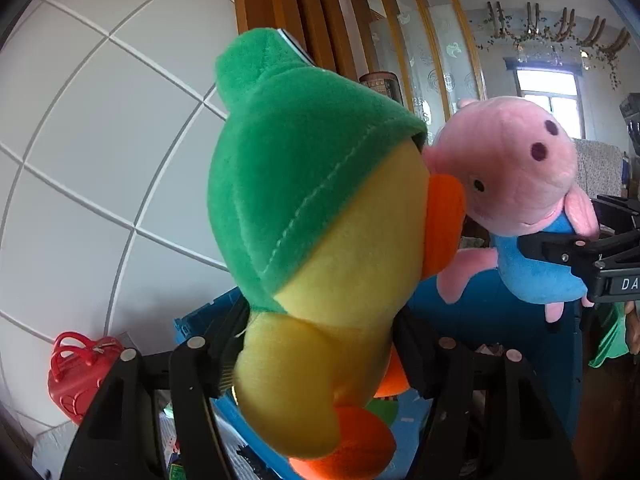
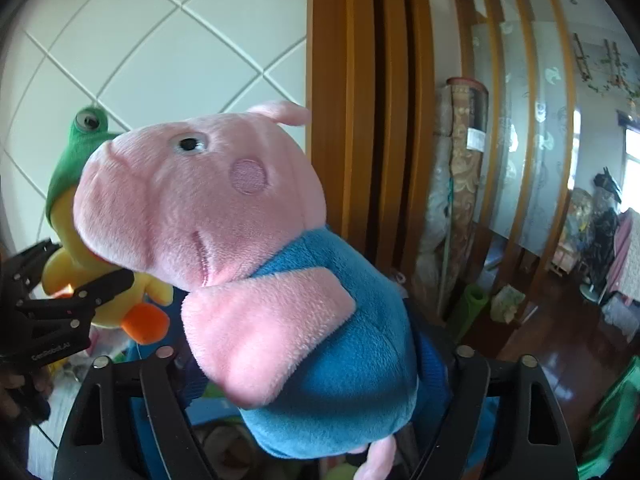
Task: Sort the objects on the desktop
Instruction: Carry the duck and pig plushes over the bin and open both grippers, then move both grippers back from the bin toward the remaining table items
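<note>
The left gripper [image 1: 320, 344] is clamped on the yellow duck plush [image 1: 320, 240], held above a blue bin [image 1: 192, 324]. The right gripper [image 2: 320, 360] is clamped on the pink pig plush [image 2: 248, 248]. The toys touch, blocking most forward view. A red basket [image 1: 76, 372] sits lower left.

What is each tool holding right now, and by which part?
Left tool: the yellow duck plush, gripped across its lower body. Right tool: the pink pig plush, gripped across its blue-clothed body.
</note>
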The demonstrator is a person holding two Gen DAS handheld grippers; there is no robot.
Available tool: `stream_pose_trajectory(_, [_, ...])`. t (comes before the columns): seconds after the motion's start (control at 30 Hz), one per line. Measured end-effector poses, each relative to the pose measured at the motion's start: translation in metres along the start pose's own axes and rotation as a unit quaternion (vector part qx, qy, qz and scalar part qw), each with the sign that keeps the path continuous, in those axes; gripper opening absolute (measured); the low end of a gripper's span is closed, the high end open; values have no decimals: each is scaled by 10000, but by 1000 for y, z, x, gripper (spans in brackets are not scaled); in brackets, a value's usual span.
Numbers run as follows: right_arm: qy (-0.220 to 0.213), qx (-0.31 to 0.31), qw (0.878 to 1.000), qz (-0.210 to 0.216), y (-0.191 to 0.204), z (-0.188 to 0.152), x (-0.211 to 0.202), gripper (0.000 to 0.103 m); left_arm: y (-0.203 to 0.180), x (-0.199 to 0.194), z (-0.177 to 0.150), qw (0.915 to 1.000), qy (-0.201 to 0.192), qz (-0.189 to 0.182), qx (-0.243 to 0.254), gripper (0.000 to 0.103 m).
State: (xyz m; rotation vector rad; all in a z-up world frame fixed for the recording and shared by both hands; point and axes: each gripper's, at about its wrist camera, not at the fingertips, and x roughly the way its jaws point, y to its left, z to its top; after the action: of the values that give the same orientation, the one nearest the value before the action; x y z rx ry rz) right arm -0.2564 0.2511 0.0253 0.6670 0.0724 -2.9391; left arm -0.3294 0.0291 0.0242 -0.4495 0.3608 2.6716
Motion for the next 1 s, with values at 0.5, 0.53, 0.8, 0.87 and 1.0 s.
stream_pose_trajectory(0.5, [-522, 187, 9984, -141, -28, 20, -4, 90, -13, -12, 21, 9922, -565, 1081, -251, 95])
stream_pose_trajectory(0.53, [-549, 204, 9981, -177, -30, 15, -7, 91, -15, -16, 16, 9920, -593, 1084, -278, 95])
stream_pose_trajectory(0.8, [-538, 219, 9975, -396, -21, -37, -30, 93, -34, -33, -14, 9918, -562, 1140, -159, 96])
stream_pose_trajectory(0.87, [-510, 240, 9976, -414, -17, -48, -36, 93, -38, -35, -18, 9923, -496, 1119, -165, 96])
stream_pose_trajectory(1.0, [-493, 239, 9973, -498, -11, -63, -47, 93, -36, -51, -32, 9923, -474, 1107, -278, 96])
